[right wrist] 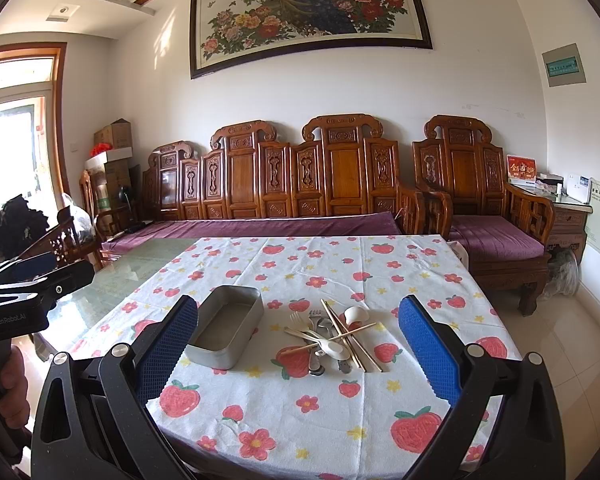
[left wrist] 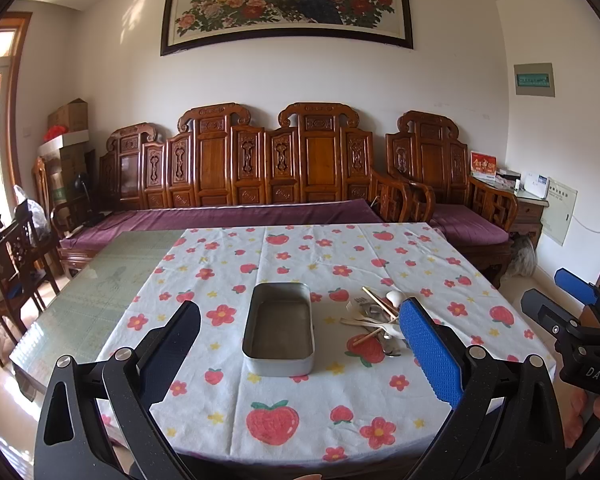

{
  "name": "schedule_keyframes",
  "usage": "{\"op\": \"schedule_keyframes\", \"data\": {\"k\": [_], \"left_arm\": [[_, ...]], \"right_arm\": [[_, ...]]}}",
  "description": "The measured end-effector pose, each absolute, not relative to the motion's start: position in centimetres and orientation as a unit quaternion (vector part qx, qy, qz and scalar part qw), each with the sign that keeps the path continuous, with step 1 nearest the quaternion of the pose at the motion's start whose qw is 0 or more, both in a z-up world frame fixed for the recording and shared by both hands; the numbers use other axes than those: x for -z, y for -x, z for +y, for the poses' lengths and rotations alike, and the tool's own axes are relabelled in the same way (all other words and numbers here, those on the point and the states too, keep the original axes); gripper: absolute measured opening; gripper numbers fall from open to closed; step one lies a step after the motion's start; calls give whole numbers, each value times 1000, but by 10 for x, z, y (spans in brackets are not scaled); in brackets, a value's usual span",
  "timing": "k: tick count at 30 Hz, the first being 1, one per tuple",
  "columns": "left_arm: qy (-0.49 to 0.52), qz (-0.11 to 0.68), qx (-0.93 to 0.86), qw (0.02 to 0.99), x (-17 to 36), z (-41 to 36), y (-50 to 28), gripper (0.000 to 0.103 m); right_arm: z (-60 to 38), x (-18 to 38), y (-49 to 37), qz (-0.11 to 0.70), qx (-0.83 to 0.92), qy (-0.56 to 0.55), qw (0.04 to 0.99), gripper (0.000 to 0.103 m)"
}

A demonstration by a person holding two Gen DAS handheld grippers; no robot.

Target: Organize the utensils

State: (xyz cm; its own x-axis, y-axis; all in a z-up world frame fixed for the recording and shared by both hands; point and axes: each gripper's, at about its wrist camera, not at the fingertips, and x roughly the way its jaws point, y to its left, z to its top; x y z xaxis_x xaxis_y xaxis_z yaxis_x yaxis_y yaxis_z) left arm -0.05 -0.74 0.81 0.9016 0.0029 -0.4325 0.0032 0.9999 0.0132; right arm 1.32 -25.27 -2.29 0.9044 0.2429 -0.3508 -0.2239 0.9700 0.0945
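Observation:
An empty grey metal tin (left wrist: 279,329) (right wrist: 226,326) sits on the strawberry-print tablecloth (left wrist: 300,412) (right wrist: 312,408). To its right lies a pile of utensils (left wrist: 374,318) (right wrist: 332,336): wooden chopsticks (right wrist: 352,338), metal forks and spoons, a white ceramic spoon (right wrist: 356,315). My left gripper (left wrist: 300,344) is open and empty, held above the near table edge with the tin between its fingers in view. My right gripper (right wrist: 298,344) is open and empty, facing the pile from the near side. The right gripper also shows at the right edge of the left wrist view (left wrist: 576,312).
The cloth covers the right part of a glass-topped table (left wrist: 96,300) (right wrist: 112,276). A carved wooden sofa with purple cushions (left wrist: 236,216) (right wrist: 260,224) stands behind the table. A wooden chair (left wrist: 12,256) stands at the left. A side table (right wrist: 568,208) is at the back right.

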Motion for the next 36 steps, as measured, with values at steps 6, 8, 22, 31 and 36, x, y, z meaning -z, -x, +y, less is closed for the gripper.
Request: {"op": "schedule_keyframes", "data": {"k": [6, 8, 22, 31, 36], "left_arm": [[-8, 222, 0, 975, -8, -7, 1, 97], [-7, 222, 0, 975, -7, -7, 1, 97], [-14, 274, 9, 962, 26, -5, -30, 97], [-22, 303, 32, 952, 54, -3, -64, 97], [-19, 320, 44, 946, 67, -1, -88, 97]], "right_arm": [[-253, 23, -13, 184, -119, -26, 975, 100], [-252, 24, -14, 185, -119, -26, 975, 100], [-256, 56, -40, 216, -108, -24, 970, 100], [-256, 79, -77, 234, -128, -23, 964, 100], [-256, 90, -103, 243, -132, -18, 961, 100]]}}
